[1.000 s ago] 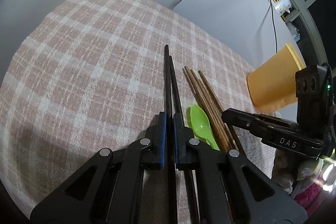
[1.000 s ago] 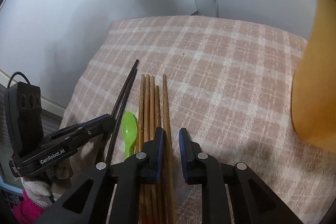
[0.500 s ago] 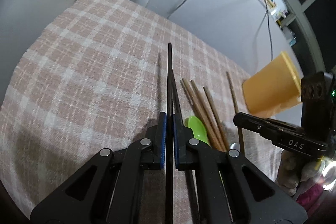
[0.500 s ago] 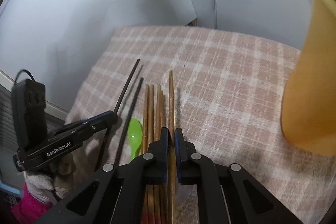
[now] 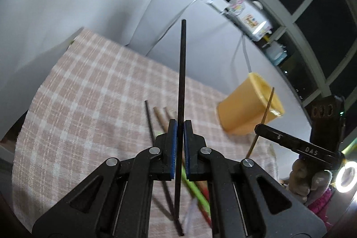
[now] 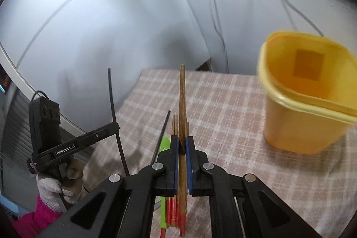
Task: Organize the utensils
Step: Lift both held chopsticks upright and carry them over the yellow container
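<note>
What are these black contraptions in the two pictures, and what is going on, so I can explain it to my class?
No robot here: a person holds hand-held tongs, one in each hand, each carrying a camera looking along its fingers. One picture looks along the left tongs, shut on a black chopstick. The other looks along the right tongs, shut on a brown chopstick. Each camera also sees the other tongs at its edge. On the checked cloth lie more chopsticks, a green spoon and a yellow tub, standing open with nothing in it.
</note>
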Action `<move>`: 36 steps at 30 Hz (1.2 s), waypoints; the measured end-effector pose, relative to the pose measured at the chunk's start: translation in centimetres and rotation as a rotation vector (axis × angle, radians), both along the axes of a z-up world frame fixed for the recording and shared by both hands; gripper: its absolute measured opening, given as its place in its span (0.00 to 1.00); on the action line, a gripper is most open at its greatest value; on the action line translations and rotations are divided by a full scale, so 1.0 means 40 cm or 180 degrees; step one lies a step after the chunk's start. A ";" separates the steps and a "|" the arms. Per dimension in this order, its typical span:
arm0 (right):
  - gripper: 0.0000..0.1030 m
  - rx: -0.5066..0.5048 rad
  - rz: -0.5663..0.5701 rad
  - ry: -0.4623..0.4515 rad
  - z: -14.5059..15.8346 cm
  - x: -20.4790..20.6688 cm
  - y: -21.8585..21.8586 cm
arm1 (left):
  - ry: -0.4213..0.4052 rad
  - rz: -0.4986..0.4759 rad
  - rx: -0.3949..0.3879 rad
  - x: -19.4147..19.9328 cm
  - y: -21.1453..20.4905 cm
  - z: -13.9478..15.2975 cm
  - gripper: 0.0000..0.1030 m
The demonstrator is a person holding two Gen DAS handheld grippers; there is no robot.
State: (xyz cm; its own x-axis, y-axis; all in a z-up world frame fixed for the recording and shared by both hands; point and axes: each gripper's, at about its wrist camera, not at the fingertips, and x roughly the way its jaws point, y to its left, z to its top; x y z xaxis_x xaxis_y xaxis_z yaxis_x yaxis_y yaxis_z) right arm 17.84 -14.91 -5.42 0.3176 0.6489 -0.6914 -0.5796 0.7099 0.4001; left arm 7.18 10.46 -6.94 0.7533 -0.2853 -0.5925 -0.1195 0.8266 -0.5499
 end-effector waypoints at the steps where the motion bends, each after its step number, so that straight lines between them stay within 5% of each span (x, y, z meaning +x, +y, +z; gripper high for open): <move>1: 0.03 0.0036 -0.0042 -0.0020 0.008 -0.003 -0.017 | -0.0031 -0.0015 0.0004 0.004 -0.009 0.011 0.03; 15: 0.03 0.0523 -0.0534 -0.0136 0.077 -0.020 -0.198 | -0.0421 -0.0267 -0.0205 0.036 -0.095 0.112 0.03; 36: 0.03 0.1022 -0.1072 -0.0547 0.259 0.048 -0.408 | -0.0930 -0.0329 -0.0358 0.219 -0.185 0.283 0.04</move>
State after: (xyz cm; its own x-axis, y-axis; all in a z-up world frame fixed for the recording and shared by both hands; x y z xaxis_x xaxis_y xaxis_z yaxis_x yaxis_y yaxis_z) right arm 19.76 -31.23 4.94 0.6382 0.6623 -0.3925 -0.4160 0.7257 0.5481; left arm 15.95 3.07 4.38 0.8504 -0.4204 -0.3162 0.1380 0.7584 -0.6370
